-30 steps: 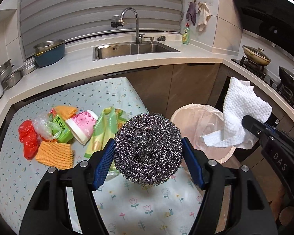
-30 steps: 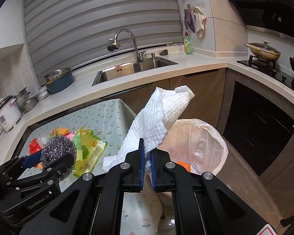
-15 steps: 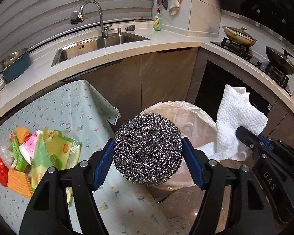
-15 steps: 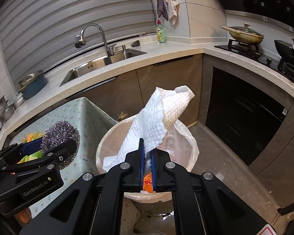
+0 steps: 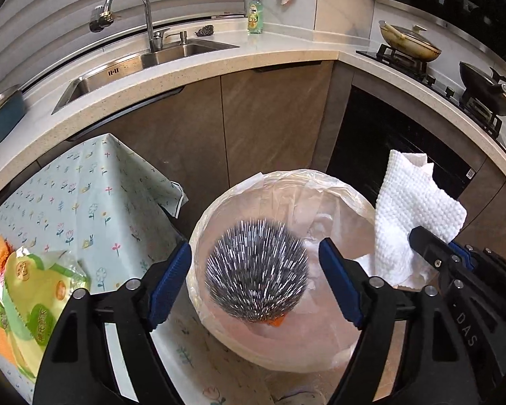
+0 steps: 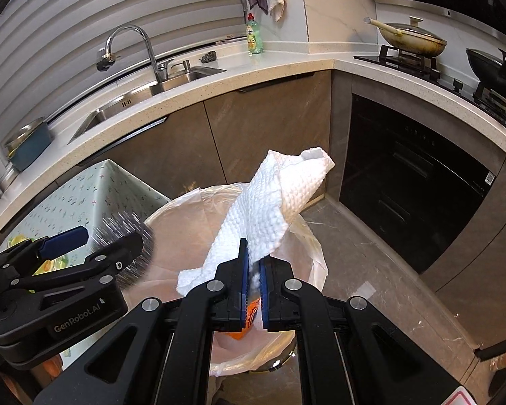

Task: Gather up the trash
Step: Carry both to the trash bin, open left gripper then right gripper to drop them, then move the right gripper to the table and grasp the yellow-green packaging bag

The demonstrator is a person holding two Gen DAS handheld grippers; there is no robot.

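Observation:
A steel wool scrubber (image 5: pixel 256 270), streaked with motion blur, is dropping between the blue pads (image 5: pixel 170 276) of my left gripper (image 5: pixel 253 251). The jaws are opening and a gap shows on each side of the scrubber. Directly below is the bin with a clear liner (image 5: pixel 337 182), an orange scrap (image 5: pixel 276 320) lying inside. My right gripper (image 6: pixel 253 260) is shut on a white textured cloth (image 6: pixel 273 209), held over the bin's rim (image 6: pixel 192 195). In the right wrist view the left gripper (image 6: pixel 94 239) sits at left with the blurred scrubber (image 6: pixel 141 260).
The table with a floral cloth (image 5: pixel 84 202) stands left of the bin, with green packets (image 5: pixel 33 290) and orange sponges at its left edge. Behind run brown cabinets, the counter with a sink (image 5: pixel 145 64), a black oven (image 6: pixel 404 182) and pans on the stove.
Both grippers moved right and down, from over the table to above the bin. The left jaws widened and the scrubber came free of the pads. The right still pinches the cloth.

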